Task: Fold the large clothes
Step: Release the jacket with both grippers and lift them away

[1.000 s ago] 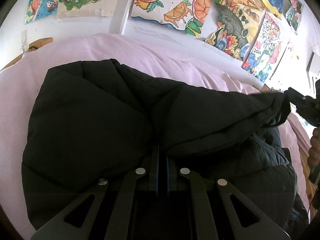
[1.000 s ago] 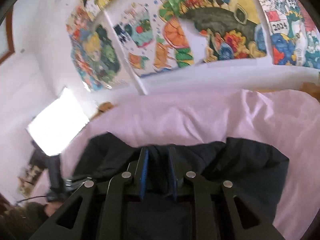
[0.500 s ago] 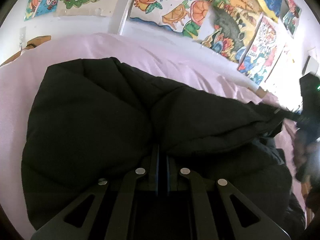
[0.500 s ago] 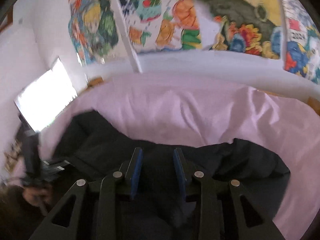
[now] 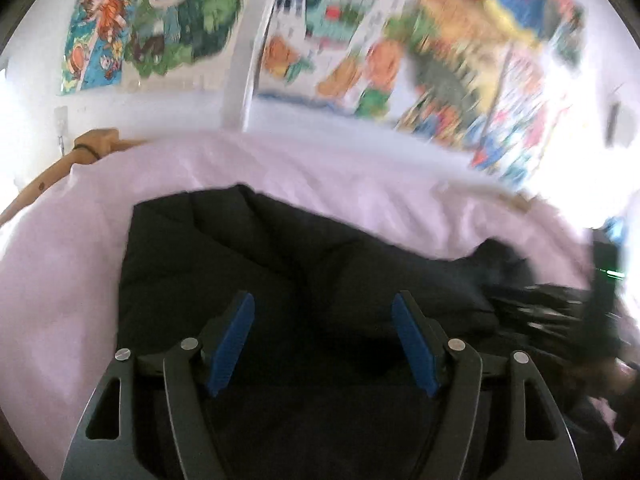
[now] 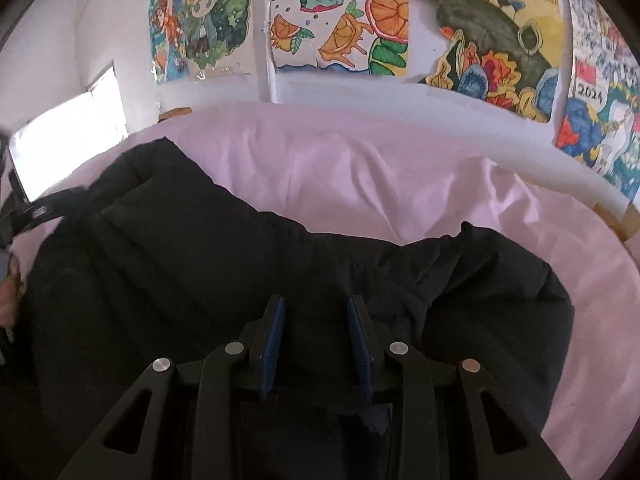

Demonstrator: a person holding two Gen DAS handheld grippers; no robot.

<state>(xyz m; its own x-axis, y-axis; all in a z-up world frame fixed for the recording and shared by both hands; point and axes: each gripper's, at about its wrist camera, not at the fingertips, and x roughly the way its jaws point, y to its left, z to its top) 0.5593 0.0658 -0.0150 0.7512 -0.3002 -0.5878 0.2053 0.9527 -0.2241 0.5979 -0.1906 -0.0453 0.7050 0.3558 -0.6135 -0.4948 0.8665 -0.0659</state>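
Note:
A black puffy jacket (image 5: 280, 248) lies spread on the pink bed sheet (image 5: 360, 184). My left gripper (image 5: 322, 336) hovers just above its near part. Its jaws are opening wide and the blue pads touch nothing. In the right wrist view the same jacket (image 6: 160, 260) stretches from left to right, with a folded sleeve end (image 6: 500, 280) on the right. My right gripper (image 6: 316, 340) sits low over the jacket's near edge, its pads a little apart with black fabric in the gap but not visibly pinched. The right gripper also shows, blurred, at the right edge of the left wrist view.
Bare pink sheet (image 6: 360, 168) lies beyond and to the right of the jacket. A wooden bed frame (image 5: 92, 144) curves along the far left. Colourful posters (image 6: 340, 20) cover the white wall behind the bed. A bright window (image 6: 68, 128) is at the left.
The left gripper has let go of the jacket, opened wide and risen. The right gripper has come down with the sleeve, which now lies on the bed, and its pads have parted.

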